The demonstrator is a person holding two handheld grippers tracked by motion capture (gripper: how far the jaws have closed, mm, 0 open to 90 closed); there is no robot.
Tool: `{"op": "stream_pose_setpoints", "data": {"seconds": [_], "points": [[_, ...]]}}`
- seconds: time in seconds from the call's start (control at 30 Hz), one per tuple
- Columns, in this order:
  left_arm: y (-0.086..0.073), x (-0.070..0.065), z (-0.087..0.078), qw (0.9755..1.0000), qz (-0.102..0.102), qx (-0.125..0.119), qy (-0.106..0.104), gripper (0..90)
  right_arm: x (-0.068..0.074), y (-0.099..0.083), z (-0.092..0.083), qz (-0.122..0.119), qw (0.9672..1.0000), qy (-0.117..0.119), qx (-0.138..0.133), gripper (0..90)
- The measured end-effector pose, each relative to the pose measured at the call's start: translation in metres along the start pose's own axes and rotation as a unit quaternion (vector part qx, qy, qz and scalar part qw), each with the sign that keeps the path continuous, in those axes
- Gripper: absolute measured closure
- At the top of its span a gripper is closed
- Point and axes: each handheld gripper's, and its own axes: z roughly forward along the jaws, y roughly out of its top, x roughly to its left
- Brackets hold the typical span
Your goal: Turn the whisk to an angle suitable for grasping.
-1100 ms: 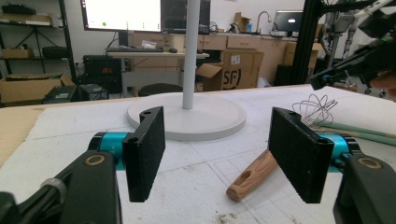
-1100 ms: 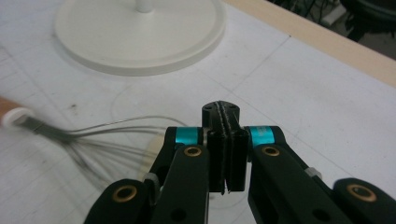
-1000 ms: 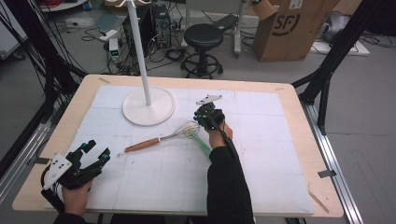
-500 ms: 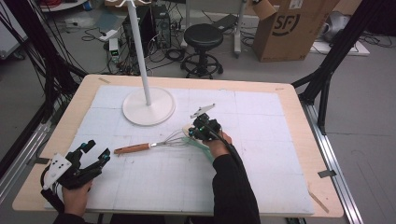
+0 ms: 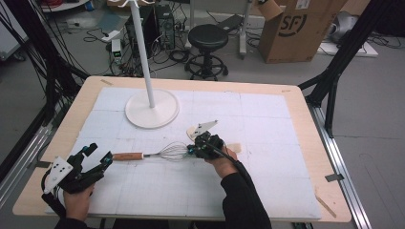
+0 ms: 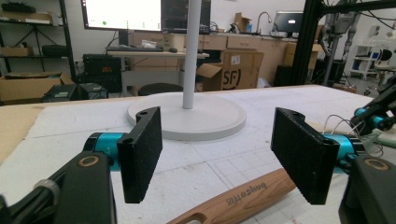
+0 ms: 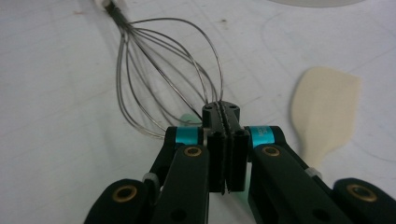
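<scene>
Dragged leftward by your right gripper (image 5: 199, 146) — jaws pinching its wires — the wooden-handled wire whisk (image 5: 152, 154) lies lengthwise on the table (image 5: 286, 143), handle beside your left gripper (image 5: 98, 156), whose jaws are spread.

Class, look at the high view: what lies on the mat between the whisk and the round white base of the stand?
Nothing: between the whisk and the stand base there is bare white mat, as the high view shows.
</scene>
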Motion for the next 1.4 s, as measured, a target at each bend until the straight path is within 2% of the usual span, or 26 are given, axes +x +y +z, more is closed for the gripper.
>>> {"op": "stream_pose_setpoints", "data": {"seconds": [0.17,0.23,0.27,0.33,0.4,0.43,0.5,0.57,0.6,0.67,0.73,0.77,0.8,0.9,0.97,1.1,1.13,1.2,1.33,1.4], "points": [[0.000,0.000,-0.001,1.0000,-0.002,-0.005,0.002,34.4,0.009,-0.003,-0.001,-0.010,0.9995,0.028,-0.006,89.3],[0.000,0.001,-0.001,0.9999,-0.009,-0.008,0.008,34.4,0.013,-0.001,-0.002,-0.017,0.9989,0.041,-0.013,89.3],[0.000,0.002,-0.002,0.9998,-0.016,-0.008,0.011,34.4,0.013,-0.001,-0.003,-0.016,0.9989,0.041,-0.017,89.3],[0.000,0.003,-0.002,0.9995,-0.025,-0.010,0.017,33.8,0.011,0.001,-0.006,-0.010,0.9990,0.030,-0.031,89.3],[0.001,0.004,-0.003,0.9995,-0.024,-0.009,0.020,34.0,0.007,0.001,-0.008,-0.001,0.9990,0.016,-0.041,89.3],[0.001,0.004,-0.003,0.9995,-0.020,-0.009,0.021,34.5,0.005,0.001,-0.007,0.005,0.9991,-0.001,-0.042,89.3],[0.003,0.005,-0.006,0.9993,-0.012,-0.009,0.034,34.9,0.004,0.002,-0.005,0.008,0.9989,-0.017,-0.043,89.3],[0.006,0.009,-0.011,0.9985,-0.021,-0.006,0.050,36.0,0.003,0.003,-0.004,0.010,0.9985,-0.024,-0.048,89.3],[0.008,0.011,-0.014,0.9984,-0.027,0.002,0.050,36.9,0.002,0.003,-0.003,0.007,0.9983,-0.026,-0.052,89.3],[0.012,0.017,-0.018,0.9984,-0.019,0.037,0.039,48.2,0.001,0.004,-0.002,0.009,0.9981,-0.029,-0.054,89.2],[0.017,0.022,-0.020,0.9960,-0.016,0.083,0.030,58.8,0.002,0.004,-0.002,0.012,0.9981,-0.028,-0.054,89.3],[0.019,0.024,-0.020,0.9936,-0.014,0.109,0.028,63.7,0.003,0.004,-0.002,0.012,0.9981,-0.028,-0.053,89.2],[0.020,0.026,-0.019,0.9894,-0.016,0.142,0.025,69.6,0.003,0.004,-0.002,0.009,0.9981,-0.026,-0.055,89.2],[0.021,0.026,-0.010,0.9750,-0.012,0.221,0.012,80.4,0.005,0.006,0.000,0.009,0.9980,-0.028,-0.056,89.2],[0.019,0.025,-0.004,0.9692,-0.016,0.246,0.000,84.1,0.006,0.007,0.003,0.010,0.9980,-0.028,-0.057,89.2],[0.009,0.017,0.013,0.9524,-0.007,0.305,-0.008,85.4,0.008,0.008,0.011,0.008,0.9987,-0.016,-0.048,89.2],[0.008,0.016,0.016,0.9491,-0.007,0.315,-0.007,85.5,0.009,0.008,0.013,0.008,0.9991,-0.011,-0.042,89.2],[0.006,0.014,0.022,0.9454,-0.004,0.326,-0.005,85.5,0.011,0.008,0.015,0.005,0.9992,-0.003,-0.039,89.2],[0.007,0.010,0.031,0.9428,0.008,0.333,0.000,85.9,0.014,0.008,0.013,0.000,0.9992,0.007,-0.040,89.2],[0.009,0.007,0.038,0.9390,0.022,0.343,0.000,86.0,0.016,0.008,0.012,-0.001,0.9992,0.012,-0.038,89.2]]}}
